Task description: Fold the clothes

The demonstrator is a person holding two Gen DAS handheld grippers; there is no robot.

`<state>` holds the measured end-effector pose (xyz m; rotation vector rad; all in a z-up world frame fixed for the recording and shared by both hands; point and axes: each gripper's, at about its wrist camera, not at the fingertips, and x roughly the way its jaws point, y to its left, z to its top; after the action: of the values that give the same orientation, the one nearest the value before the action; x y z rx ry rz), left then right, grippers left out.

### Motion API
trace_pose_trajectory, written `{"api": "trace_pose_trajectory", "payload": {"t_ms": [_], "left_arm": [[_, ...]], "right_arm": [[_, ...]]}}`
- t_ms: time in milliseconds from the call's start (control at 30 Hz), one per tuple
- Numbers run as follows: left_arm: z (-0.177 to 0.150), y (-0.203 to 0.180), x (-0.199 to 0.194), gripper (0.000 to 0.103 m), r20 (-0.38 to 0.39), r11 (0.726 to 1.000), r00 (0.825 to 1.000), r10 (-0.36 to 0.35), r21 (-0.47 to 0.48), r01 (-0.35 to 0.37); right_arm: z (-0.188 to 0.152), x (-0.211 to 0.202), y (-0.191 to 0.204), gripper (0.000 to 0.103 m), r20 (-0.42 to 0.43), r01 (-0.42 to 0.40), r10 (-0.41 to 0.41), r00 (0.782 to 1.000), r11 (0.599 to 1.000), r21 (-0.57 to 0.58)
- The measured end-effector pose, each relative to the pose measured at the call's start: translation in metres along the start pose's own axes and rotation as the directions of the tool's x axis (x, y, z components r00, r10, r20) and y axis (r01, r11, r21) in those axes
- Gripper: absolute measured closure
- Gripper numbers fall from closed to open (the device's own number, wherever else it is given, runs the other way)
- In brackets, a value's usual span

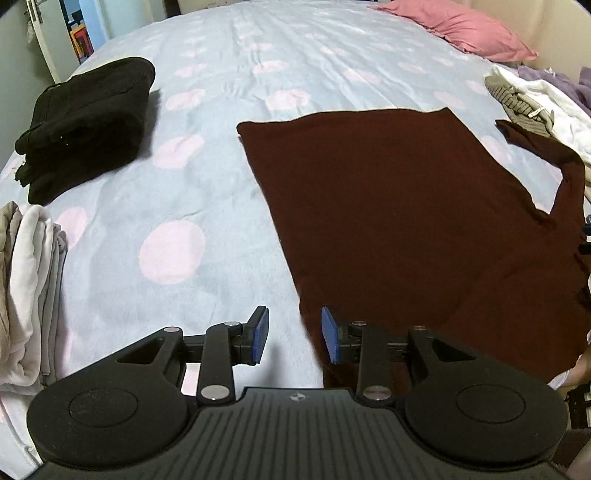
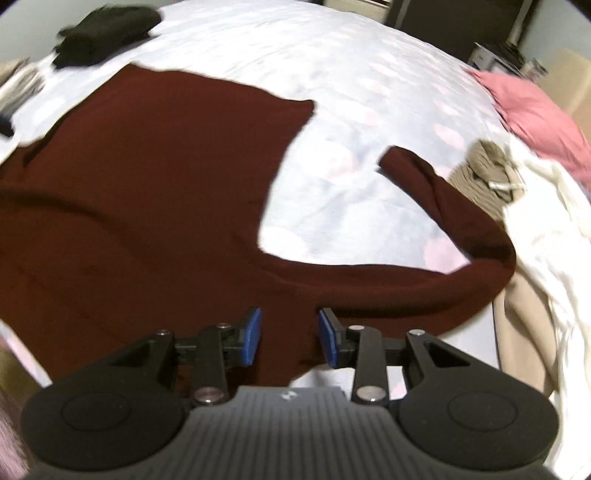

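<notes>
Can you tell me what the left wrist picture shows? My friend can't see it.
A dark red top lies spread flat on a blue bedsheet with pink spots. The left gripper hovers open at the top's near edge. Folded black clothes sit further left.

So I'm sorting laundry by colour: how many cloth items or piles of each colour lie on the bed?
Maroon top: 1
Black folded pile: 1
White-grey folded stack: 1
Pink pillow: 1
Mixed unfolded heap: 1
Total: 5
</notes>
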<state>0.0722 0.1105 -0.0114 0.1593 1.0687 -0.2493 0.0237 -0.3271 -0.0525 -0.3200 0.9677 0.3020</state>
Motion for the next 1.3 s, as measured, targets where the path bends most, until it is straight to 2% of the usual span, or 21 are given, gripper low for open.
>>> {"api": "trace_pose_trajectory", "payload": {"t_ms": [233,300,367,400,433,567,700,867,900,967,1067,1167,1300], "left_arm": [[0.004,-0.001,0.005,0.074,0.013,1.000,1.000,0.001,-0.006,-0.001],[0.004,0.003,0.005,0.074,0.015,1.000,1.000,-0.009,-0.018,0.009],[0.003,0.006,0.006,0.074,0.013,0.999,1.000,-0.018,-0.031,0.018],[0.002,0.008,0.006,0.074,0.011,0.999,1.000,-0.020,-0.038,0.020],[0.001,0.011,0.007,0.074,0.007,0.999,1.000,-0.018,-0.046,0.018],[-0.001,0.020,0.013,0.073,-0.013,0.994,0.999,-0.042,-0.098,0.041],[0.006,0.026,0.026,0.072,-0.049,0.982,0.992,-0.118,-0.156,0.109],[0.010,0.025,0.046,0.072,-0.118,0.961,0.976,-0.182,-0.231,0.151],[0.010,0.023,0.048,0.073,-0.130,0.961,0.974,-0.183,-0.231,0.150],[0.010,0.021,0.050,0.093,-0.138,0.964,0.974,-0.181,-0.219,0.148],[0.012,0.022,0.046,0.097,-0.123,0.963,0.975,-0.183,-0.221,0.153],[0.013,0.031,0.039,0.097,-0.091,0.958,0.981,-0.172,-0.247,0.145],[0.009,0.044,0.035,0.097,-0.073,0.944,0.981,-0.179,-0.294,0.150]], "right_arm": [[0.011,0.028,-0.021,0.064,-0.033,-0.048,0.054,0.998,0.986,0.160],[0.011,0.036,-0.026,0.067,-0.040,-0.086,0.096,0.995,0.974,0.209],[0.010,0.040,-0.027,0.083,-0.041,-0.118,0.132,0.990,0.963,0.242],[0.010,0.038,-0.027,0.084,-0.039,-0.125,0.138,0.990,0.960,0.249],[0.010,0.035,-0.025,0.087,-0.031,-0.125,0.137,0.990,0.961,0.248],[0.012,0.023,-0.024,0.088,-0.003,-0.130,0.135,0.991,0.959,0.250],[0.014,0.017,-0.022,0.092,0.009,-0.127,0.129,0.992,0.962,0.243],[0.020,-0.006,-0.026,0.096,0.065,-0.138,0.126,0.990,0.959,0.247],[0.022,-0.013,-0.027,0.096,0.081,-0.145,0.129,0.988,0.958,0.247],[0.028,-0.026,-0.027,0.097,0.108,-0.155,0.133,0.985,0.959,0.239],[0.043,-0.049,-0.030,0.097,0.139,-0.151,0.124,0.983,0.967,0.207],[0.063,-0.063,-0.036,0.097,0.134,-0.094,0.071,0.988,0.981,0.167],[0.105,-0.067,-0.042,0.097,0.141,-0.053,0.035,0.989,0.991,0.124]]}}
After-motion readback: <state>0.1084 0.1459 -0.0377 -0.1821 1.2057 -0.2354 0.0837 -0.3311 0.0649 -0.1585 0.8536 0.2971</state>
